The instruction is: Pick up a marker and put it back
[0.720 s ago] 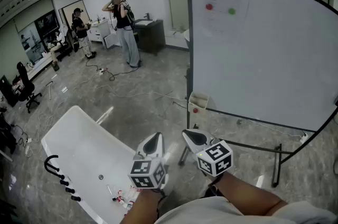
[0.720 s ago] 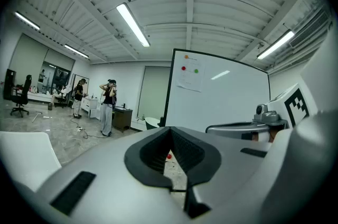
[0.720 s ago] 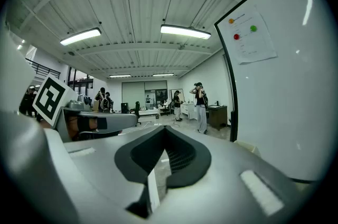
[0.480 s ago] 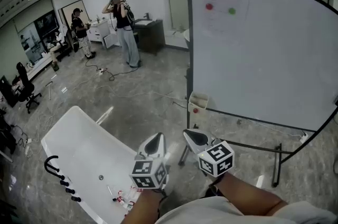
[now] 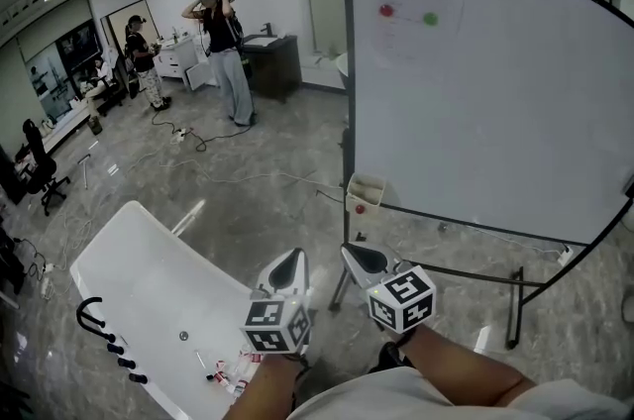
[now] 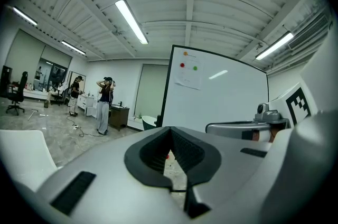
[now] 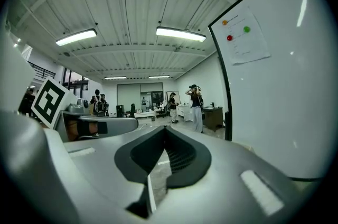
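Near my body, I hold the left gripper [image 5: 288,262] and right gripper [image 5: 359,255] closed, empty; farther ahead, well apart, a small box [image 5: 369,187] with a red spot [image 5: 361,208] hangs on the whiteboard [image 5: 495,91].

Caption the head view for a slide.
Left gripper and right gripper, both shut and empty, held side by side facing a whiteboard.

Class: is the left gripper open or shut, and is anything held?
Shut, holding nothing. In its own view the left gripper has its jaws meeting at the tips, with only floor seen through the gap behind.
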Tool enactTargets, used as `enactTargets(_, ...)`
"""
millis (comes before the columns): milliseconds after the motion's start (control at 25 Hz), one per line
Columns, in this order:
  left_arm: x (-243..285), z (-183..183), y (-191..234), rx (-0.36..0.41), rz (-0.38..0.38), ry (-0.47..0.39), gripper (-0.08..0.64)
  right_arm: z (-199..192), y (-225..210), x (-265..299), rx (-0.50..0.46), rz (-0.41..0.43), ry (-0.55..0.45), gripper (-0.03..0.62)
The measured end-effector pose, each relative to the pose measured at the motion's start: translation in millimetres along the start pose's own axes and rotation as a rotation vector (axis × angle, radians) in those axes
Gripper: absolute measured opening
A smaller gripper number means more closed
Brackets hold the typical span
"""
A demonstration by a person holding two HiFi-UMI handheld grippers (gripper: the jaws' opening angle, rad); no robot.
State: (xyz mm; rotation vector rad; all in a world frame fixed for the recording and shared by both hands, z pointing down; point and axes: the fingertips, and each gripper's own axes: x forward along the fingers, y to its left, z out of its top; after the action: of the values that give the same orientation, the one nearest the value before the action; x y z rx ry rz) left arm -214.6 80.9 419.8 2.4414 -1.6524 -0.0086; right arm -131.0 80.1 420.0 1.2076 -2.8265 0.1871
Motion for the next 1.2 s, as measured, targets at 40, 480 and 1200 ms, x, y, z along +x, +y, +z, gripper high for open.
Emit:
enactTargets(40,5.2,-0.7,-0.6,0.000,-0.004,0.003,0.003,-0.6,-4.3,1.4,0.001,-0.004,0.001,0.003)
enactTargets(480,105.8,-19.2,3.2,-0.011,-0.024,0.048,0.003,-18.2,-100.3,48.9,0.017,-0.021,0.040,0.003)
enactTargets(1200,305.0,-32.2,38.7,-0.109,0.135,0.064,0.003,-77.7,-285.1,193.3,-0.188,0.313,0.421,0.053)
